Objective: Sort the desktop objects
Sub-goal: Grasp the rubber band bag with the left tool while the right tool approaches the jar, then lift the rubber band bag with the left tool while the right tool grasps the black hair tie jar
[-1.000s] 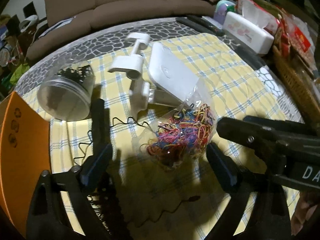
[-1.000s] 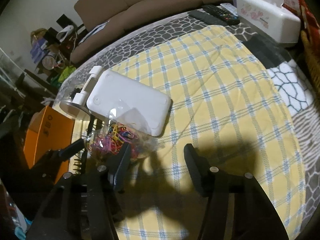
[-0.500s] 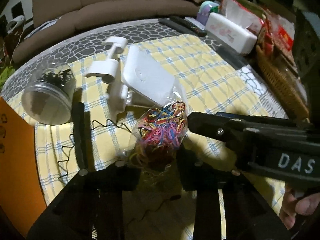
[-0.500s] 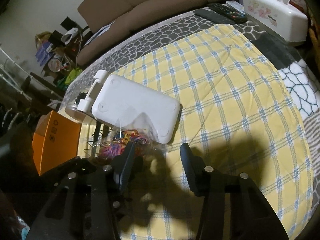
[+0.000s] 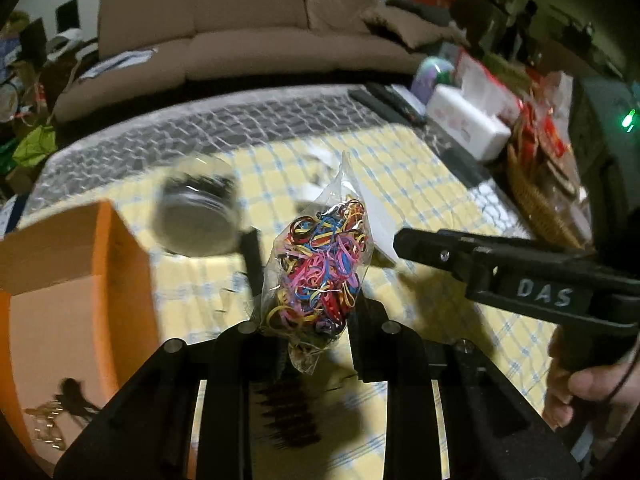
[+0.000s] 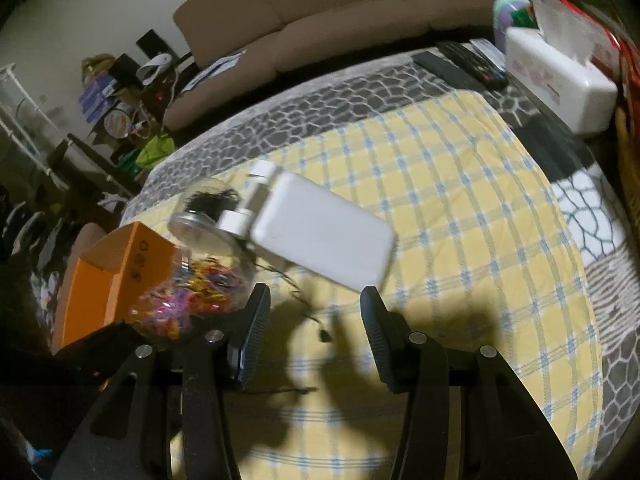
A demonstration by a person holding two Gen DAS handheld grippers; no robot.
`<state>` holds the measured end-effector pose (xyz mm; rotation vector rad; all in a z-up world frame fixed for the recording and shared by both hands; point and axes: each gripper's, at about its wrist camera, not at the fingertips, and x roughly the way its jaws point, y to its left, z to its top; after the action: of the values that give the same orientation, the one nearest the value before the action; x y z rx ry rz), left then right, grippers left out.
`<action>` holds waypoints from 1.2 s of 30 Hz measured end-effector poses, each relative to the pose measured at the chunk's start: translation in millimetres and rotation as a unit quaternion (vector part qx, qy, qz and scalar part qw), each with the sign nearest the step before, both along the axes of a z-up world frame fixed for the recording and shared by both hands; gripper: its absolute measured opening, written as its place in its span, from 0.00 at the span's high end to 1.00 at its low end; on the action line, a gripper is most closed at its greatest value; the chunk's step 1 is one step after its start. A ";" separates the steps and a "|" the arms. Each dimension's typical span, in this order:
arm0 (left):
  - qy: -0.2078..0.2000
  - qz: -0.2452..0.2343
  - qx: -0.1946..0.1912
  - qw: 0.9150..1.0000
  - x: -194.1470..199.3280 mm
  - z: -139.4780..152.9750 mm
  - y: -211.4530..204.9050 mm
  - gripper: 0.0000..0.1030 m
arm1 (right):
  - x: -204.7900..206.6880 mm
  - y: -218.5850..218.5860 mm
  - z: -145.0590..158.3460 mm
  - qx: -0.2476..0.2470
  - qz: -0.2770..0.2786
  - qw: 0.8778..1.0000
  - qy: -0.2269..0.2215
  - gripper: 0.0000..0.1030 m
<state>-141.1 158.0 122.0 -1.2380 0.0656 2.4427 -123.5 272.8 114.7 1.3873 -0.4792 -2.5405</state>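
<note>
My left gripper (image 5: pixel 314 330) is shut on a clear bag of coloured rubber bands (image 5: pixel 320 268) and holds it up above the yellow checked cloth (image 5: pixel 420 184). The bag also shows in the right wrist view (image 6: pixel 192 300), near the orange box (image 6: pixel 104 280). The orange box (image 5: pixel 72 300) is open-topped at the left with small metal bits inside. My right gripper (image 6: pixel 314 332) is open and empty above the cloth; it shows from the side in the left wrist view (image 5: pixel 404 240).
A clear jar of dark clips (image 5: pixel 196 216) lies on its side. A white flat device (image 6: pixel 320 232) with a white stand (image 6: pixel 248 208) lies mid-cloth. A black coiled cable (image 6: pixel 300 300) trails nearby. A tissue box (image 6: pixel 560 84), remotes (image 6: pixel 468 64) and a wicker basket (image 5: pixel 536 200) stand at the right.
My left gripper closed on the rubber band bag, lifted it off the cloth and swung left toward the orange box. My right gripper stayed open and drew back slightly.
</note>
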 end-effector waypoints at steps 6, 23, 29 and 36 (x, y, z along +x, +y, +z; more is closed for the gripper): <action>0.033 0.039 -0.009 0.999 -9.7 33.3 -55.1 0.77 | -15.3 -38.2 12.7 0.001 0.025 1.000 0.010 0.52; 0.037 0.093 -0.010 0.995 -28.5 38.6 -152.9 0.77 | -91.4 -126.7 0.6 -0.009 0.039 0.999 -0.016 0.36; 0.032 0.092 -0.001 0.995 -32.6 32.4 -164.0 0.78 | -115.6 -140.9 1.5 0.039 0.050 0.998 -0.006 0.22; 0.021 0.095 0.007 0.995 -37.3 18.4 -171.0 0.78 | -141.8 -152.5 -2.9 0.069 0.069 0.995 -0.029 0.13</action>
<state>-178.5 -13.0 140.4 -1.2371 -0.0613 2.6263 -265.3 120.3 111.7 1.4903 -0.2104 -2.4677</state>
